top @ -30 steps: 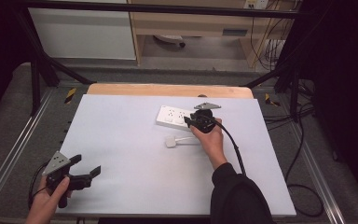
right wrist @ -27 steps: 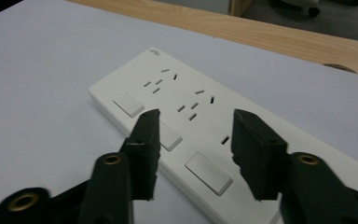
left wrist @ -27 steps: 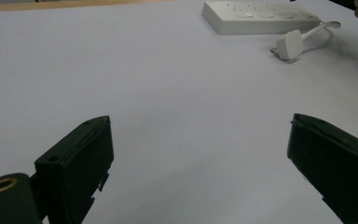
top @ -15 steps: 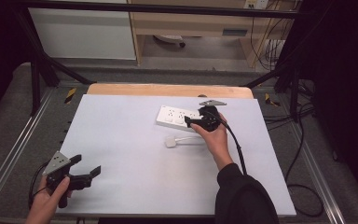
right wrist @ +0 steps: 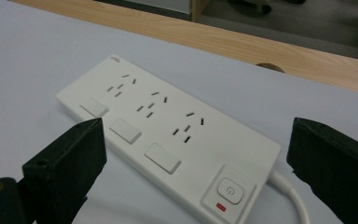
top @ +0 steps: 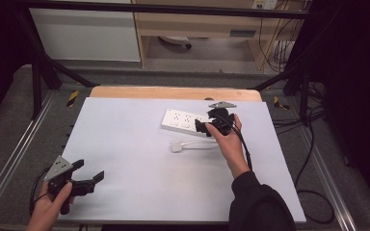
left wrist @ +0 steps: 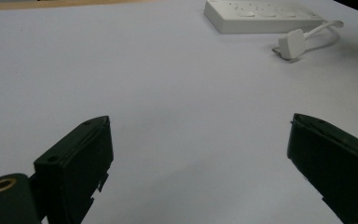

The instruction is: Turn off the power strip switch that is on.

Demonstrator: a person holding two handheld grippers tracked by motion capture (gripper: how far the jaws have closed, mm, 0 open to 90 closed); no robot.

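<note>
1. The white power strip (top: 187, 122) lies flat on the pale table cover (top: 139, 159), toward the far side of it and close to the bare wooden table edge (top: 173, 92).
2. The right gripper (top: 208, 126) hangs over the near right end of the power strip, the end with the round power button (right wrist: 228, 190).
3. Its jaws have just been opening and now stand spread wide, with nothing pinched between them.
4. In the right gripper view the power strip (right wrist: 168, 135) runs slantwise through the gap between the two black fingers (right wrist: 70, 158), below them and clear of both pads.
5. The left finger stands just beside the row of rocker switches (right wrist: 126, 130); the right finger sits beyond the strip's button end, above the white cord (right wrist: 291, 193) that leaves it.
6. The cord curls back on the near side of the power strip and ends in a white plug (top: 176, 146), which lies loose on the cover just beside the strip.
7. The left gripper (top: 84, 175) is well apart from the power strip, at the near left corner of the cover.
8. Its fingers (left wrist: 74, 163) are spread wide over bare cover, holding nothing; the power strip (left wrist: 261, 16) and plug (left wrist: 291, 43) lie far ahead of them.
</note>
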